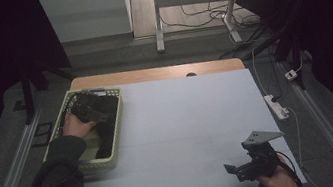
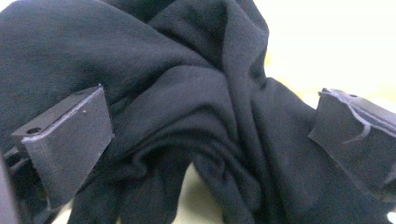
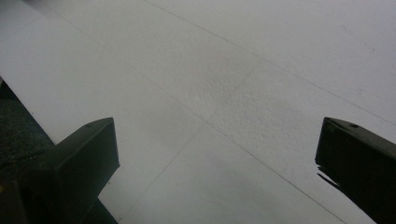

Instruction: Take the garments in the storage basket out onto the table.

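Left gripper (image 2: pixel 205 135) sits w/ jaws spread wide around folds of a black cloth (image 2: pixel 187 93), which lies in the pale yellow basket (image 1: pixel 118 126) at the table's left edge. Right gripper (image 1: pixel 239 169), jaws apart & holding nothing, hovers over the white tabletop (image 1: pixel 183 116) near the front right. No label or print readable on the cloth, though it's dim.
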The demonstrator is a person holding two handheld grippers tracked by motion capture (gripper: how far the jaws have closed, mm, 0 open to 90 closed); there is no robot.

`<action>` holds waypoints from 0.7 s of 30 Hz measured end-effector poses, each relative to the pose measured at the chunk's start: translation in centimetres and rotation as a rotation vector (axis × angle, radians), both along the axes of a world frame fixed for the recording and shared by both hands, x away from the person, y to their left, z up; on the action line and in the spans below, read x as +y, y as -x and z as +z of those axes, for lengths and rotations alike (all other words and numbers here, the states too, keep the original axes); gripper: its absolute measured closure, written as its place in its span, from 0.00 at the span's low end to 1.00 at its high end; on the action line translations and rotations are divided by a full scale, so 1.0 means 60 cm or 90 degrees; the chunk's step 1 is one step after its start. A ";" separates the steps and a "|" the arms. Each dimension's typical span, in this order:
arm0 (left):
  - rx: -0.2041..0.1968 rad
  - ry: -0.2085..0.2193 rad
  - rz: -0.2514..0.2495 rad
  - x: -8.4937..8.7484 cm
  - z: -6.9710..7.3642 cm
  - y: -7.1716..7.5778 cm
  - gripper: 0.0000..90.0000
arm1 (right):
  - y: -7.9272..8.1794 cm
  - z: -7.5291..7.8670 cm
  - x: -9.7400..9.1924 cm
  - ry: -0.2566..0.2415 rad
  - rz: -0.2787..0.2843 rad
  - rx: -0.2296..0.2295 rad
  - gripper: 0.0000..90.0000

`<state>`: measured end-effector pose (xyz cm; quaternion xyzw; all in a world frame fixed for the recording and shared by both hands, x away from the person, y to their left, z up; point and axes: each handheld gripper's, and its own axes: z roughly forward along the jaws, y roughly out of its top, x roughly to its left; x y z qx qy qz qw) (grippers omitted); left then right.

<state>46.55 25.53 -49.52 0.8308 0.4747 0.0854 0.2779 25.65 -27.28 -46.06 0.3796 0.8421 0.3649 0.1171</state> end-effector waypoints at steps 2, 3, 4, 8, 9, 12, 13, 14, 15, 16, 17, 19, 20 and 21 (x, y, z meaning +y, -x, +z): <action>0.009 -0.010 0.003 -0.003 -0.007 -0.007 0.00 | 0.000 0.000 0.000 -0.002 -0.001 0.001 0.00; 0.013 -0.017 0.003 -0.005 -0.010 -0.010 0.00 | 0.000 0.000 0.000 -0.002 -0.001 0.001 0.00; 0.018 -0.026 0.003 -0.007 -0.014 -0.012 0.00 | 0.000 0.000 0.000 -0.001 0.001 0.001 0.00; 0.053 -0.052 0.017 -0.018 -0.036 -0.021 0.00 | 0.000 0.000 0.000 0.000 0.002 0.001 0.00; 0.058 -0.057 0.017 -0.021 -0.041 -0.022 0.00 | 0.000 0.000 0.000 0.000 0.002 0.001 0.00; 0.066 -0.064 0.024 -0.023 -0.042 -0.022 0.06 | 0.000 0.000 0.000 0.002 0.003 0.001 0.00; 0.068 -0.064 0.028 -0.022 -0.041 -0.022 0.06 | 0.000 0.000 0.000 0.002 0.003 0.001 0.00; 0.066 -0.064 0.040 -0.017 -0.036 -0.020 0.19 | 0.001 0.000 0.001 0.003 0.004 0.001 0.00; 0.066 -0.064 0.040 -0.017 -0.036 -0.020 0.28 | 0.001 0.000 0.001 0.003 0.004 0.001 0.00; 0.061 -0.065 0.045 -0.014 -0.034 -0.017 0.38 | 0.001 0.000 0.001 0.005 0.004 0.000 0.00; 0.060 -0.063 0.047 -0.012 -0.033 -0.016 0.38 | 0.001 0.000 0.001 0.005 0.004 0.000 0.00; 0.063 -0.054 0.049 -0.009 -0.031 -0.013 0.51 | 0.001 0.000 0.001 0.005 0.004 0.000 0.00; 0.068 -0.050 0.050 -0.008 -0.030 -0.012 0.56 | 0.001 0.000 0.001 0.006 0.004 0.000 0.00; 0.073 -0.048 0.051 -0.008 -0.029 -0.012 0.62 | 0.001 0.000 0.002 0.006 0.004 0.001 0.00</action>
